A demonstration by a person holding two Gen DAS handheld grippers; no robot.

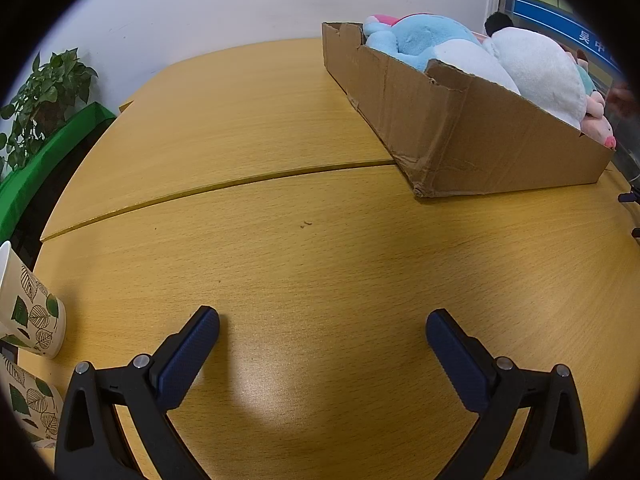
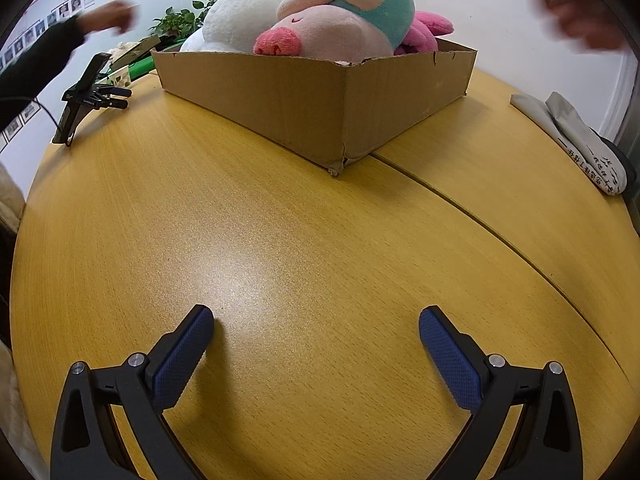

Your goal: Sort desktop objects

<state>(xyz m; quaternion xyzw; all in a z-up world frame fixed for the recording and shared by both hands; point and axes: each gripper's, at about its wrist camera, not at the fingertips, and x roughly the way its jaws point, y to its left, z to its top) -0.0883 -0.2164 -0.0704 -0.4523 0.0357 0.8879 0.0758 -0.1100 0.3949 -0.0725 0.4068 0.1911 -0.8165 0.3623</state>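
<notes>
A shallow cardboard box [image 1: 460, 128] [image 2: 304, 96] sits on the wooden table, filled with plush toys: a blue one [image 1: 424, 38], a white one [image 1: 536, 68] [image 2: 240, 16] and a pink pig in teal [image 2: 340, 20]. My left gripper [image 1: 322, 318] is open low over bare tabletop, with the box ahead to the right. My right gripper [image 2: 316, 316] is also open over bare wood, facing a corner of the box. The left gripper [image 2: 98, 94] shows in the right wrist view at the table's far left edge. Blurred hands [image 2: 112, 16] hover above, off both grippers.
Two leaf-printed paper cups [image 1: 30, 316] stand at the left edge of the left wrist view. A grey folded cloth with print [image 2: 580, 148] lies at the right table edge. A seam [image 1: 224, 188] crosses the table. A potted plant [image 1: 44, 92] stands beyond the table.
</notes>
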